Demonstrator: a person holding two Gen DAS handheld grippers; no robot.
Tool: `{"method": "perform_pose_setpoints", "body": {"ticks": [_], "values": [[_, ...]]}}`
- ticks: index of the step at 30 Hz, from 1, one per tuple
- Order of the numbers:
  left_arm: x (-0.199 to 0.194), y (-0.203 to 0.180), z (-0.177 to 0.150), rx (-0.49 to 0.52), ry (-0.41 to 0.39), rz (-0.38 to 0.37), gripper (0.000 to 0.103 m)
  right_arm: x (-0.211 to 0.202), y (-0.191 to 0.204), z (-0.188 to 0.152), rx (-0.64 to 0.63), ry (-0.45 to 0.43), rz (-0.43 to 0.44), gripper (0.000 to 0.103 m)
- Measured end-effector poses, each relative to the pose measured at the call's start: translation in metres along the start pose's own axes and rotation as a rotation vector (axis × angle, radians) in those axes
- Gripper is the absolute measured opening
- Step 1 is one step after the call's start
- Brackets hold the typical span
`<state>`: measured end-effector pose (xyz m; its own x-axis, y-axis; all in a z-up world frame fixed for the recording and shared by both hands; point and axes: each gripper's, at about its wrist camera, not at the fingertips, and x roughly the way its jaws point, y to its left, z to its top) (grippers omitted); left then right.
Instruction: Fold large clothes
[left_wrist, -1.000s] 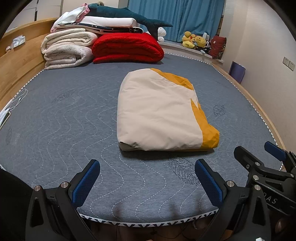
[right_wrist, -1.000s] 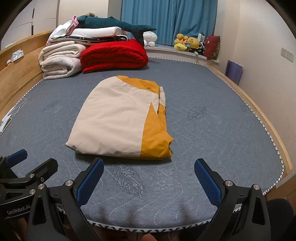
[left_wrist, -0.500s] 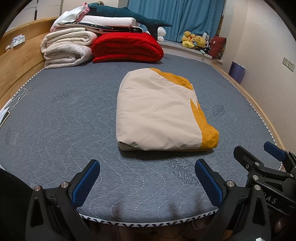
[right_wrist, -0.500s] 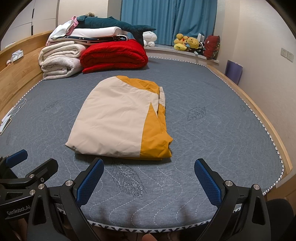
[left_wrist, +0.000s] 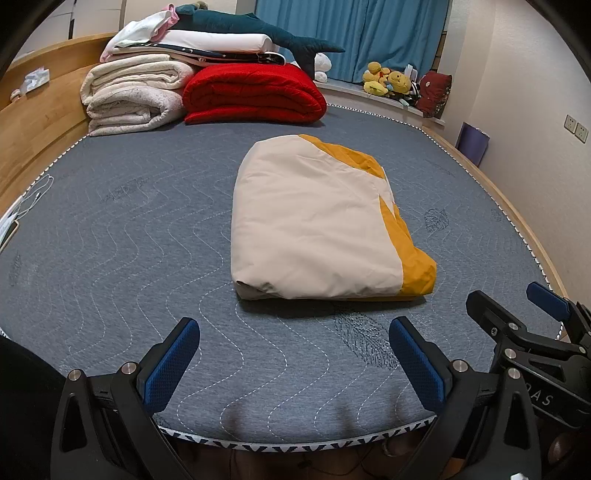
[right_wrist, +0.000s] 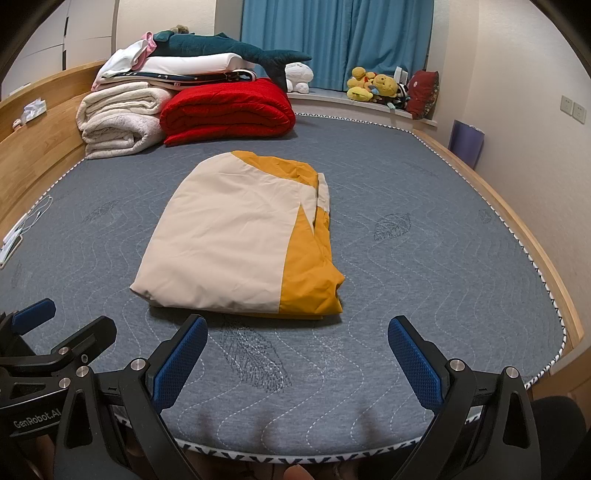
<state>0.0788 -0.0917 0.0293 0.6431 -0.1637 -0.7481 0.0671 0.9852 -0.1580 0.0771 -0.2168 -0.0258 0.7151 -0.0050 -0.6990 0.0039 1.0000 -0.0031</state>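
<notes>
A cream and mustard-yellow garment (left_wrist: 314, 221) lies folded into a thick packet in the middle of the grey quilted bed (left_wrist: 129, 240); it also shows in the right wrist view (right_wrist: 240, 236). My left gripper (left_wrist: 295, 362) is open and empty over the bed's near edge, short of the packet. My right gripper (right_wrist: 295, 362) is open and empty beside it, also short of the packet. The right gripper shows at the right edge of the left wrist view (left_wrist: 532, 332), and the left gripper at the left edge of the right wrist view (right_wrist: 48, 339).
Folded cream blankets (left_wrist: 133, 96), a red quilt (left_wrist: 255, 94) and a teal shark plush (left_wrist: 258, 29) are stacked at the bed's far end. Plush toys (left_wrist: 388, 79) sit on the window ledge. A wooden bed frame (left_wrist: 40, 122) runs along the left, with a cable (left_wrist: 33, 195) there.
Both grippers have hardly moved; the view has shifted only slightly. The folded garment lies as before.
</notes>
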Motion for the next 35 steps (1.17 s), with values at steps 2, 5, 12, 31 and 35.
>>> {"method": "perform_pose_setpoints", "body": {"ticks": [2,5,12,31,35], "values": [[0.0,0.0003,0.0,-0.001,0.0,-0.001,0.102,0.0004,0.0,0.0003,0.0,0.0,0.0,0.098],[-0.0001,-0.0001,0.0001,-0.001,0.0,-0.001,0.102,0.0004,-0.0001,0.0002,0.0,0.0,0.0,0.098],[0.0,0.0,0.0001,-0.001,0.0,-0.001,0.102,0.0003,-0.0003,-0.0002,0.0,0.0,0.0,0.098],[0.0002,0.0005,0.0002,-0.002,0.001,-0.001,0.102,0.001,-0.0004,-0.0002,-0.001,-0.001,0.001,0.098],[0.0003,-0.0031,-0.0014,-0.004,0.003,0.002,0.102,0.001,-0.0003,-0.0003,-0.001,0.001,0.0,0.098]]}}
